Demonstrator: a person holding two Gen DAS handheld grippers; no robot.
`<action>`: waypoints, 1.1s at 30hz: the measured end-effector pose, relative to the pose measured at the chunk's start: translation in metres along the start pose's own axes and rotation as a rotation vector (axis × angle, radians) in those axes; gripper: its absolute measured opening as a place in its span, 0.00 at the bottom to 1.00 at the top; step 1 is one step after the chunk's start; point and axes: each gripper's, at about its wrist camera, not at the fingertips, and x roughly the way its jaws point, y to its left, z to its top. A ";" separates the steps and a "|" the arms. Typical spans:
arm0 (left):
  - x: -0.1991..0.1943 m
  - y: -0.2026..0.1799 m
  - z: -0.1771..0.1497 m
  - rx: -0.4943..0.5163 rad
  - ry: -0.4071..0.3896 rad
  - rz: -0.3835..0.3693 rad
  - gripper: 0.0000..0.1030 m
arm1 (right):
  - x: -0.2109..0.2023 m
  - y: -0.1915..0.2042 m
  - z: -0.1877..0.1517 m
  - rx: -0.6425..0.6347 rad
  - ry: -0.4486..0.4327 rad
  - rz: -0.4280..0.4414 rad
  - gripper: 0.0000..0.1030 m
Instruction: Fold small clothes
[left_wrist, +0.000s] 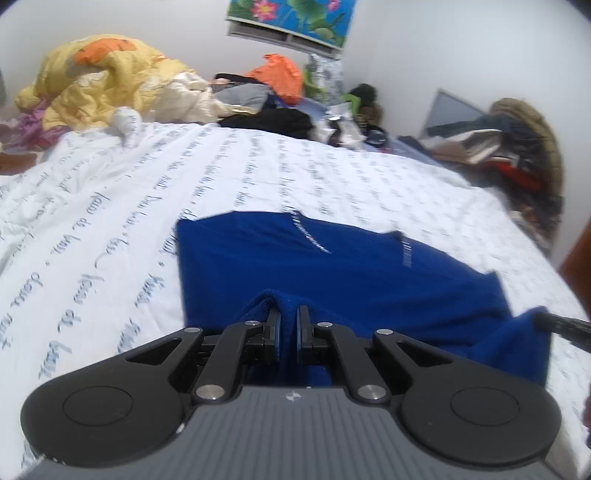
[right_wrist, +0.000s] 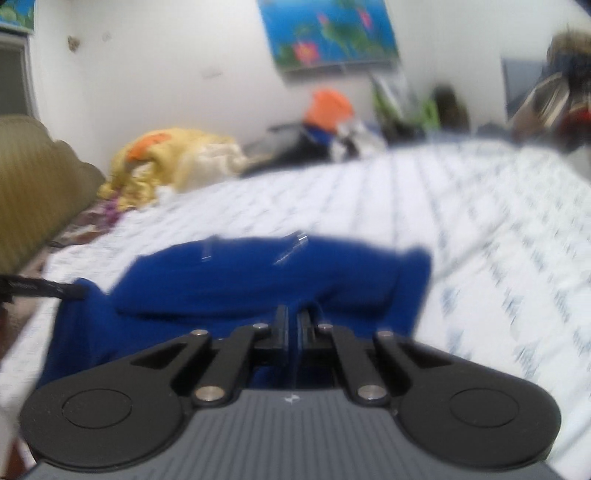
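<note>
Blue garment (left_wrist: 332, 266), one item, lies on the bed (left_wrist: 110, 221), at centre of both wrist views, its near edge lifted off the sheet.

Left hand-held gripper (left_wrist: 289, 325): jaws drawn narrow, clamped on a bunched fold of the garment's near edge at 6 o'clock in the left wrist view. Cloth rises between the pads and runs away toward 12 o'clock.

Right hand-held gripper (right_wrist: 291, 325): jaws nearly together, pinching another fold of the same edge at 6 o'clock in the right wrist view. That view is blurred.

Each gripper's dark fingertip shows in the other's view: the right one at 3 o'clock, the left one at 9 o'clock, both touching blue cloth.

Bed sheet: white, printed with rows of blue script.

Yellow quilt (left_wrist: 99, 81), heaped at 10 o'clock. Clothes pile (left_wrist: 273, 96) along the far bed edge at 12 o'clock. Flower picture (left_wrist: 291, 18) on the wall above it.
</note>
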 end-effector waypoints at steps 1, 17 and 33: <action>0.007 0.002 0.003 0.001 0.003 0.017 0.07 | 0.008 -0.004 0.003 0.003 -0.001 -0.014 0.04; -0.005 0.030 -0.027 0.003 -0.008 0.147 0.70 | 0.020 -0.011 -0.020 -0.065 0.081 -0.184 0.69; -0.060 0.036 -0.104 -0.004 0.107 0.007 0.54 | -0.044 0.000 -0.079 0.244 0.260 0.099 0.68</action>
